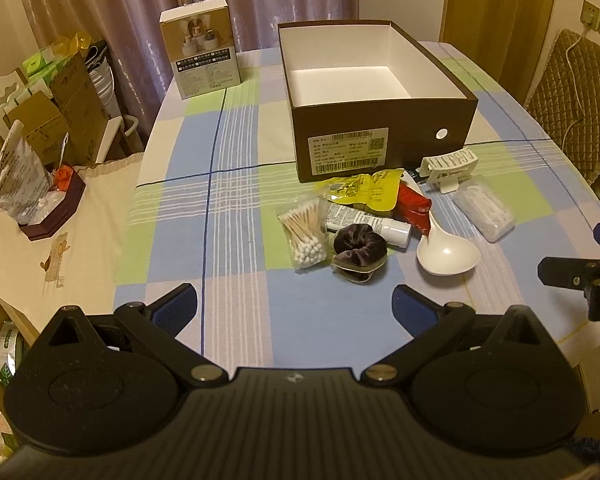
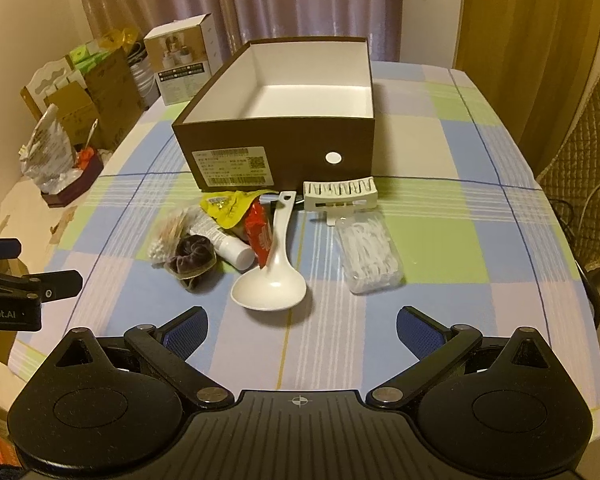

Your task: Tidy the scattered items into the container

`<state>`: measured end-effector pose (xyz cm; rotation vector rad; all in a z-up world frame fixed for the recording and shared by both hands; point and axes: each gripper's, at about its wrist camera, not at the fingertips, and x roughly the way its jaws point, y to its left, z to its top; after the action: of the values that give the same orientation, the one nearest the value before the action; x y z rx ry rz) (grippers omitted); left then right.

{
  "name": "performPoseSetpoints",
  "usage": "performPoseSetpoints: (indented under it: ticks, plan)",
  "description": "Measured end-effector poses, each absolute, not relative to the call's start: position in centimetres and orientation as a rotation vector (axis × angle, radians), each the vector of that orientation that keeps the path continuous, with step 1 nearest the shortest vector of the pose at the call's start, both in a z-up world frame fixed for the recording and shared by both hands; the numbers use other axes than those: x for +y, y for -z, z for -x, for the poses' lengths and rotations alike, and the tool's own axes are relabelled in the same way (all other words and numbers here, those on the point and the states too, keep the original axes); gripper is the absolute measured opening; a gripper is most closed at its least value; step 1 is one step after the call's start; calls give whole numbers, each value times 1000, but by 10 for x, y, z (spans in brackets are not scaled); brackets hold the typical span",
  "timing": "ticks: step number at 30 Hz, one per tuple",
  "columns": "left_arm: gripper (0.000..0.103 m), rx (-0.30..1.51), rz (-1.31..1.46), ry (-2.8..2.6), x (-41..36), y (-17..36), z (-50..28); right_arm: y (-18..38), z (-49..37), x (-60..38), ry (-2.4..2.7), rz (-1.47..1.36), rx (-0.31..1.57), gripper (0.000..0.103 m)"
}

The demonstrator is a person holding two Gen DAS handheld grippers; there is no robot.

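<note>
An open brown box [image 1: 384, 128] [image 2: 284, 140] with a white, empty inside stands on the checked tablecloth. In front of it lie a bag of cotton swabs [image 1: 303, 232] [image 2: 168, 236], a dark scrunchie [image 1: 358, 250] [image 2: 192, 260], a white tube [image 1: 368, 224] [image 2: 228, 246], a yellow packet [image 1: 364, 190] [image 2: 228, 206], a red packet [image 1: 414, 208] [image 2: 260, 236], a white ladle [image 1: 446, 254] [image 2: 274, 284], a white clip [image 1: 448, 168] [image 2: 340, 196] and a clear box of floss picks [image 1: 484, 212] [image 2: 370, 256]. My left gripper [image 1: 296, 312] and right gripper [image 2: 302, 330] are open, empty, short of the pile.
A printed carton [image 1: 200, 52] [image 2: 180, 64] stands at the table's far left. A side table with bags and a dark tray [image 1: 52, 216] is on the left. A quilted chair [image 1: 572, 92] is on the right.
</note>
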<state>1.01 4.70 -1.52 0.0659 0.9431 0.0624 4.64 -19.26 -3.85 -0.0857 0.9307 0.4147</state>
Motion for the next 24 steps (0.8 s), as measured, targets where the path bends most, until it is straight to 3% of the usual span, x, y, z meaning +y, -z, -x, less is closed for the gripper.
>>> performPoseSetpoints:
  ticks: [6, 20, 21, 22, 24]
  plan:
    - [102, 953, -63, -60, 49, 21, -16, 50, -58, -194, -400, 48, 959, 103]
    - [102, 1025, -42, -66, 64, 47, -37, 109, -102, -234, -354, -471, 1113, 103]
    - [102, 1031, -39, -65, 65, 49, -39, 113, -104, -236, -350, -497, 1120, 85]
    - [102, 1035, -35, -64, 67, 50, -40, 118, -107, -237, -352, -526, 1137, 76]
    - [102, 1042, -32, -64, 69, 54, -42, 131, -114, -241, -342, -607, 1182, 73]
